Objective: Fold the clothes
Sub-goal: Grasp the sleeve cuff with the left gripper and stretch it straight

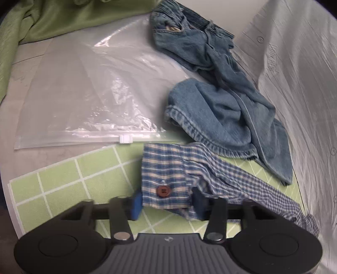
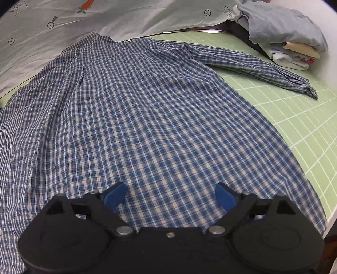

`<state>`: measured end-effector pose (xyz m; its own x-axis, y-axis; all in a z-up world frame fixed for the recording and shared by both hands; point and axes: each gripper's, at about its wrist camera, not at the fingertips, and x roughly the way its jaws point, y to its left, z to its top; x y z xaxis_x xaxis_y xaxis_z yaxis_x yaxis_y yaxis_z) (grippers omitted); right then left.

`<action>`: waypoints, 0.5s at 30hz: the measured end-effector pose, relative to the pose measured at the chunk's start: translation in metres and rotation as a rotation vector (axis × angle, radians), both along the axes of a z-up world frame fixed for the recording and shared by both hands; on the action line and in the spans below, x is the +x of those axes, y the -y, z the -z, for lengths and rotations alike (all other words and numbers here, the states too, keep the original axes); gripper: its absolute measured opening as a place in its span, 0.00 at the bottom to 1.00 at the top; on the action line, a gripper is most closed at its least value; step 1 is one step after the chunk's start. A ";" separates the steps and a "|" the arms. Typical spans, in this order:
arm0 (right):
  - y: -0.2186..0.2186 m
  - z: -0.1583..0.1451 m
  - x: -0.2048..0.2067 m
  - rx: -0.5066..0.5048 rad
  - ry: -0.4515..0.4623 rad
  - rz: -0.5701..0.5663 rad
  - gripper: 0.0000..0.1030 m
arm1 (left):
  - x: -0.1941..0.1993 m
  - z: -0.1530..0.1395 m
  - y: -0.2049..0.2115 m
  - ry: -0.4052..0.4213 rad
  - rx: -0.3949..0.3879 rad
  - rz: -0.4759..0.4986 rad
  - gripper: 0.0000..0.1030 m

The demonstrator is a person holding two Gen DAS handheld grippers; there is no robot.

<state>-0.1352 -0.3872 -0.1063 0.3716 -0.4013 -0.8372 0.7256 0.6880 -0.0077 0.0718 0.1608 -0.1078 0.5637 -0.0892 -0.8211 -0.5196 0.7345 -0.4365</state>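
Left wrist view. Left gripper [image 1: 167, 203]: angled steeply down at the green grid mat [image 1: 63, 185], jaws partly closed with the plaid cuff [image 1: 166, 179] between the blue pads [image 1: 136, 205]; both pads sit against the cuff's edges, so it is gripped. The cuff carries one brown button [image 1: 163, 191], facing up. The sleeve [image 1: 242, 185] runs from the cuff away to the right, rumpled, its long axis slanting toward the lower right edge. Beyond the cuff: crumpled jeans [image 1: 221, 101], hem touching the sleeve, stretching up toward the far side. Left of the jeans: a clear zip bag [image 1: 88, 94], flat, its slider just beyond the mat's edge. Far left: green cloth [image 1: 63, 19]. Right of the jeans: pale printed sheet [image 1: 294, 73].

Right wrist view. Right gripper [image 2: 168, 198]: angled steeply down over the plaid shirt [image 2: 137, 116], jaws spread wide, nothing between the pads; they hover above the hem area. The shirt lies back up on the mat [image 2: 305, 126], long axis running away from the gripper, collar at the far end. One sleeve [image 2: 252, 65] stretches right across the mat, cuff at the far right. Beyond that sleeve: a stack of folded clothes [image 2: 284, 35]. Beyond the collar: printed sheet [image 2: 105, 19].
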 end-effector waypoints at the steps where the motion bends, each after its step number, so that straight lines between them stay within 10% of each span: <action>1: -0.001 0.000 0.001 0.001 -0.002 -0.002 0.91 | -0.001 -0.003 0.004 0.019 0.026 0.021 0.33; 10: -0.002 0.001 0.002 -0.001 0.000 -0.028 0.93 | -0.022 -0.077 0.048 0.381 0.475 0.188 0.28; 15: -0.001 0.002 0.001 -0.004 0.006 -0.042 0.93 | -0.016 -0.067 0.037 0.294 0.498 0.120 0.39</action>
<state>-0.1346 -0.3863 -0.1083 0.3931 -0.3886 -0.8333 0.6958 0.7182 -0.0066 0.0558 0.1235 -0.0407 0.7841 0.1895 -0.5910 -0.3296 0.9340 -0.1378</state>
